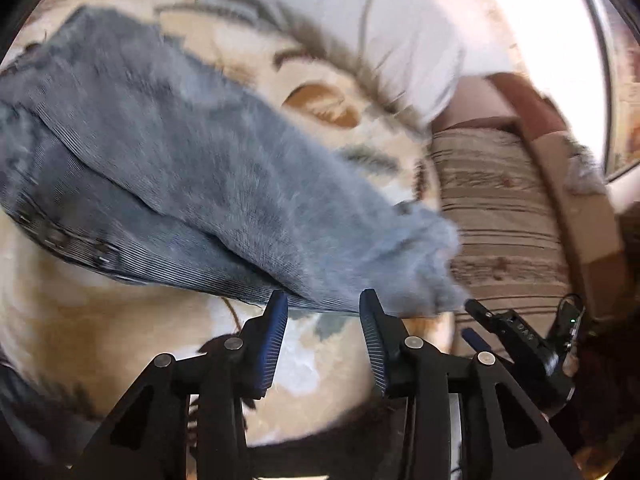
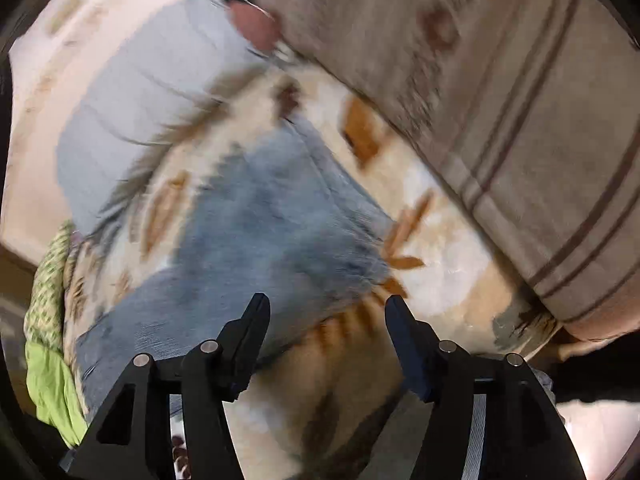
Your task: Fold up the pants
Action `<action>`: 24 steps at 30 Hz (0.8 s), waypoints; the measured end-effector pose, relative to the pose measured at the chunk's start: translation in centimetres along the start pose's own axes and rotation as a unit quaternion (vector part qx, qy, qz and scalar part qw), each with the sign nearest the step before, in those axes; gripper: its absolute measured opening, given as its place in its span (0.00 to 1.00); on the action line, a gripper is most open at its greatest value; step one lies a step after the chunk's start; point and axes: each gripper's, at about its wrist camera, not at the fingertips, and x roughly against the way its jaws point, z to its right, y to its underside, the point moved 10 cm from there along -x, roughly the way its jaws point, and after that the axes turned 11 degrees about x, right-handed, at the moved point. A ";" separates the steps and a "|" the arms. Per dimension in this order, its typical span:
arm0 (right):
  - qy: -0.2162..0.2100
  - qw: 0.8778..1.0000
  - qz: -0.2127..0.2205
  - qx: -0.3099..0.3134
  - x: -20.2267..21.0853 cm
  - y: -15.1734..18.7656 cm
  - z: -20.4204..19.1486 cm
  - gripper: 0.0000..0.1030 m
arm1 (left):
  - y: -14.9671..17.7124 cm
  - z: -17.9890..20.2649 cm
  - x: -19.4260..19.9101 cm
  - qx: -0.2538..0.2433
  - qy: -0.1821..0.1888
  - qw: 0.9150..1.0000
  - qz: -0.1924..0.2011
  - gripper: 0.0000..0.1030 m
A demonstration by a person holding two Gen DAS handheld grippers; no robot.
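Grey-blue ribbed pants (image 1: 168, 152) lie on a cream blanket with brown leaf patterns (image 1: 80, 320), partly folded, fleecy lining showing. My left gripper (image 1: 324, 300) is open and empty, its tips just at the near edge of the pants. In the right wrist view the pants (image 2: 260, 220) stretch from the middle to the lower left. My right gripper (image 2: 328, 306) is open and empty, its left finger (image 2: 252, 328) over the pants' edge. The right gripper also shows in the left wrist view (image 1: 520, 340), beside the pants' end.
A pale grey pillow (image 1: 360, 20) lies beyond the pants, also in the right wrist view (image 2: 152, 92). A striped beige sofa cushion (image 2: 520, 120) borders the blanket. Green cloth (image 2: 48, 360) lies at the left edge.
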 end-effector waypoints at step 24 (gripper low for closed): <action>-0.185 0.849 -0.028 0.494 -3.0 13.8 -38.3 0.62 | -15.4 -15.3 6.4 0.195 -0.042 0.977 0.080 0.49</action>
